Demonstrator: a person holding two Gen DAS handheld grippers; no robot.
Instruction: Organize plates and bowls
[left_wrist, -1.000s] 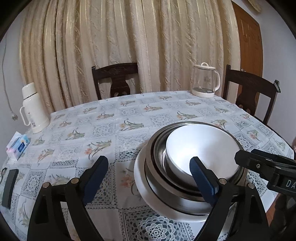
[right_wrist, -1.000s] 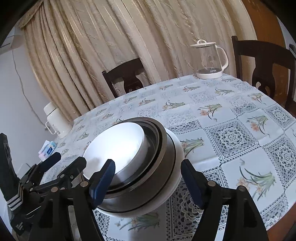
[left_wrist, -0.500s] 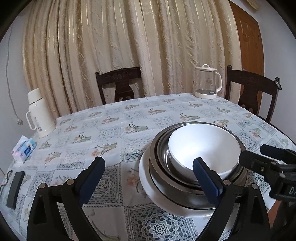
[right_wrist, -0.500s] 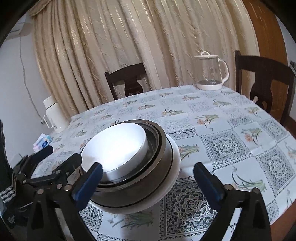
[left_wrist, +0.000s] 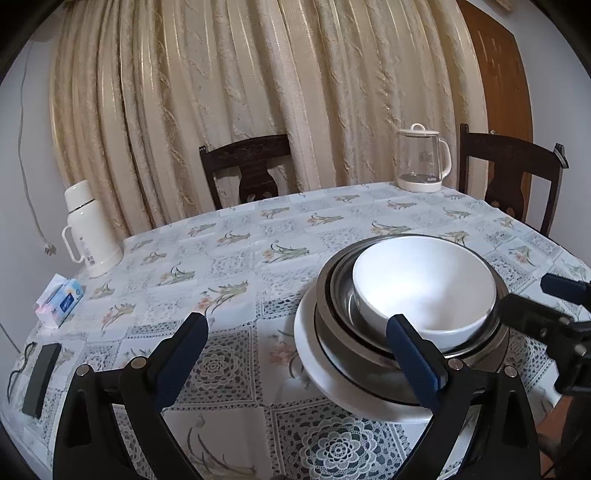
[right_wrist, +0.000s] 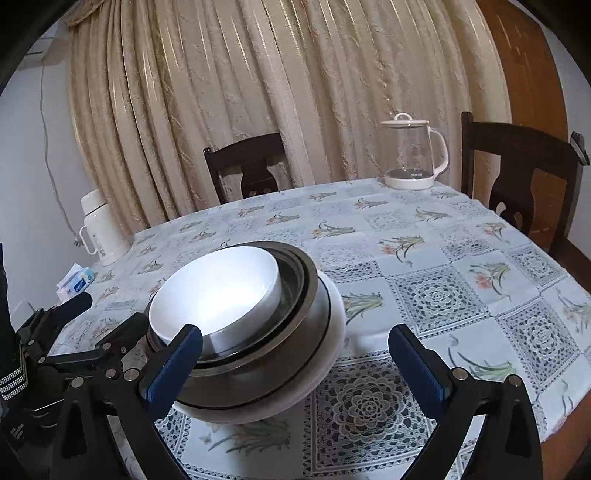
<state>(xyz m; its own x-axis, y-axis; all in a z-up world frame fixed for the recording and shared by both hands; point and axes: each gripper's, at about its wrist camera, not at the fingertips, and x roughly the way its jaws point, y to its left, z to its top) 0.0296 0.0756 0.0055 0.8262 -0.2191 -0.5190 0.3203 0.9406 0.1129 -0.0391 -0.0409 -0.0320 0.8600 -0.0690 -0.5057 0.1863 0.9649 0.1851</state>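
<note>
I am holding my left tongs (left_wrist: 297, 354) wide open, grabbing nothing. I am holding my right tongs (right_wrist: 295, 363) wide open too. The white bowl (right_wrist: 218, 293) is sitting inside the shiny metal bowls (right_wrist: 295, 325), and those are sitting on the white plate (left_wrist: 325, 376). The stack is resting on the flowery tablecloth (right_wrist: 436, 295), at the near side of the table, just past my tongs.

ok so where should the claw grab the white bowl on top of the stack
Pinch the white bowl by its rim, one finger inside and one outside, coming from above. It sits nested in the steel bowls, so its wall is buried; only the raised rim is free.
</note>
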